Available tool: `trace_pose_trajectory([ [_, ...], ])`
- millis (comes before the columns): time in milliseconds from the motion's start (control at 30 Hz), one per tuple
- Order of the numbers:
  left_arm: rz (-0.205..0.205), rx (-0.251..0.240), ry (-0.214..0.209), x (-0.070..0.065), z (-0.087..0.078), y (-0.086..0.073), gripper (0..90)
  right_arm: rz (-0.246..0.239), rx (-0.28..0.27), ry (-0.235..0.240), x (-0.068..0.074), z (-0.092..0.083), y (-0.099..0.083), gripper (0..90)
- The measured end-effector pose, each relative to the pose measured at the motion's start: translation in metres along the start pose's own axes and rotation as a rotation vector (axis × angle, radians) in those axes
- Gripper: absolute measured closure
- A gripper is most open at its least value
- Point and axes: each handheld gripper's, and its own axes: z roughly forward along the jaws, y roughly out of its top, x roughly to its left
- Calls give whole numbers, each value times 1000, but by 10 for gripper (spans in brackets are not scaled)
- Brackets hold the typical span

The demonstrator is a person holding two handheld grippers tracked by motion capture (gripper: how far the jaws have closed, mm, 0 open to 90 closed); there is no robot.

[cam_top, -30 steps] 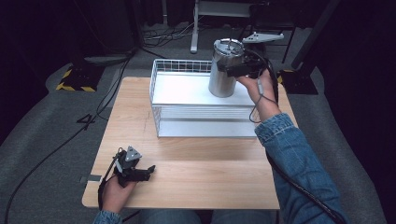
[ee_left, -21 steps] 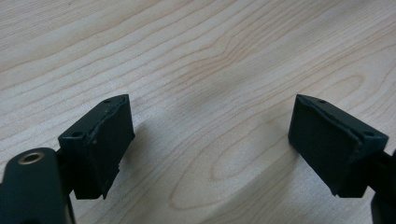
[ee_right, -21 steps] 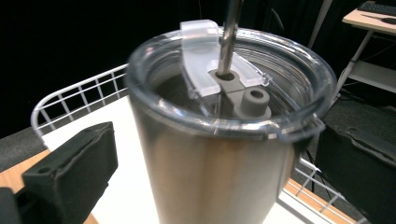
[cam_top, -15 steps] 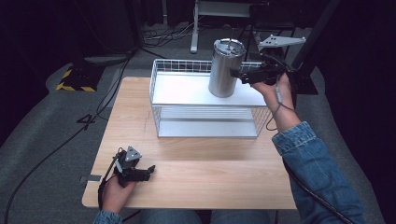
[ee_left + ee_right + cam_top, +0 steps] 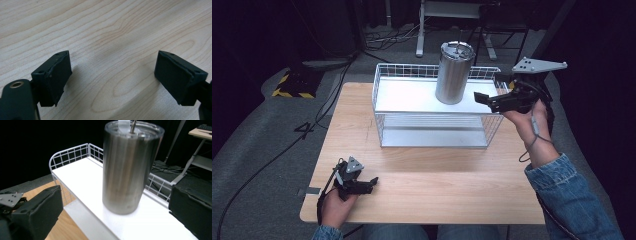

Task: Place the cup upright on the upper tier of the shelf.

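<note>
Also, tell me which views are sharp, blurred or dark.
High view: table well lit, surroundings nearly black. Left gripper view: wood grain sharp, soft shadows beside the jaws. Right gripper view: tumbler slightly soft with streaky reflections, near jaws blurred, background dark.

Tumbler (image 5: 454,73): brushed steel cylinder, capped by a clear lid, stood upright.
Position: set on the white top of the wire basket (image 5: 384,80), toward its right rear part.
Contact: untouched, held by nothing.
</note>
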Motion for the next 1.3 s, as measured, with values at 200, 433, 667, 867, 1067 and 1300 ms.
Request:
trace_pose_trajectory([
  [200, -1, 0, 1, 0, 0, 0, 147, -17, 19, -24, 3, -15, -19, 0],
  [433, -1, 0, 1, 0, 0, 0, 148, -42, 35, -53, 11, -25, -41, 0],
  [667, -1, -1, 1, 0, 0, 0, 147, -24, 53, -43, 19, -28, -61, 2],
  [867, 0, 0, 1, 0, 0, 0, 147, 34, 76, -26, 22, -26, -93, 6],
  [1067, 0, 0, 1, 0, 0, 0, 148, 58, 113, -13, 23, -22, -117, 3],
  [1300, 0, -1, 1, 0, 0, 0, 147, 88, 154, -8, 24, -18, -151, 2],
])
